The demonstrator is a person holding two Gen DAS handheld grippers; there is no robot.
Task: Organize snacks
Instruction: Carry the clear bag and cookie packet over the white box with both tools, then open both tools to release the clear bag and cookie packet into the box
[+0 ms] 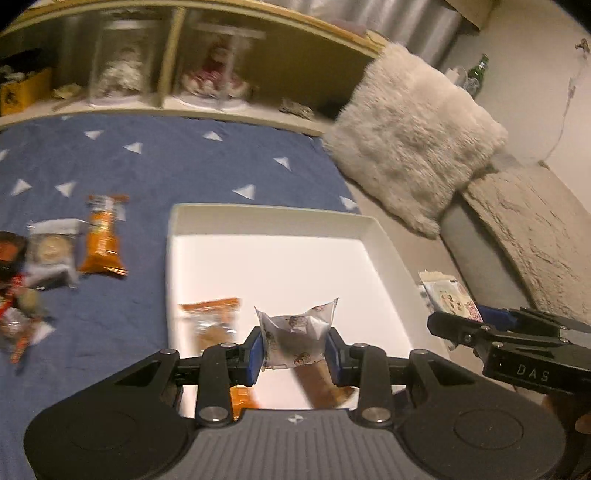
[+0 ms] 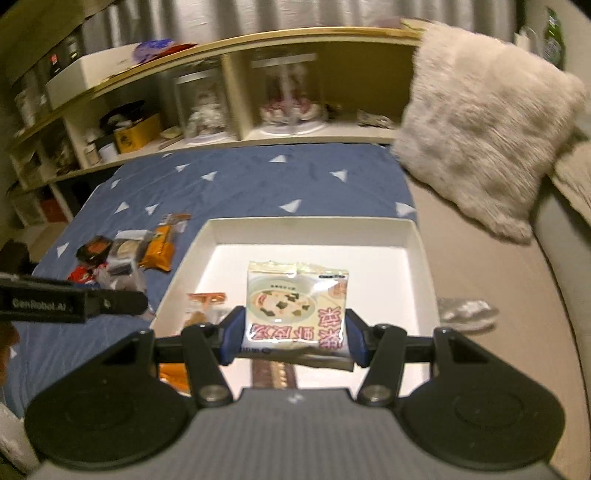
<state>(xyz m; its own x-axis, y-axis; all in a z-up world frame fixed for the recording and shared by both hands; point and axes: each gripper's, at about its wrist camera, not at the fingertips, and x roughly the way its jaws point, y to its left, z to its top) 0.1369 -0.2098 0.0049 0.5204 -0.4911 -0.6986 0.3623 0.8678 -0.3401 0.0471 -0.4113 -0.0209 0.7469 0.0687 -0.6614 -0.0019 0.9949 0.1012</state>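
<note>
While both hover over white tray, left gripper clamps small white pkt; right gripper clamps flat snack pkt.

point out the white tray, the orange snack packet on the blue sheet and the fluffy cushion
white tray (image 1: 388, 240), left wrist view, right wall.
orange snack packet (image 1: 103, 240), left wrist view, middle of wrapper.
fluffy cushion (image 2: 487, 122), right wrist view, centre of fur.

Blue bedspread with white triangles. Low wooden shelf unit behind it, cubbies holding clear display cases (contents blurred). Fluffy cream cushion at right, grey curtain behind, green bottle by pale wall. Dim warm light.
</note>
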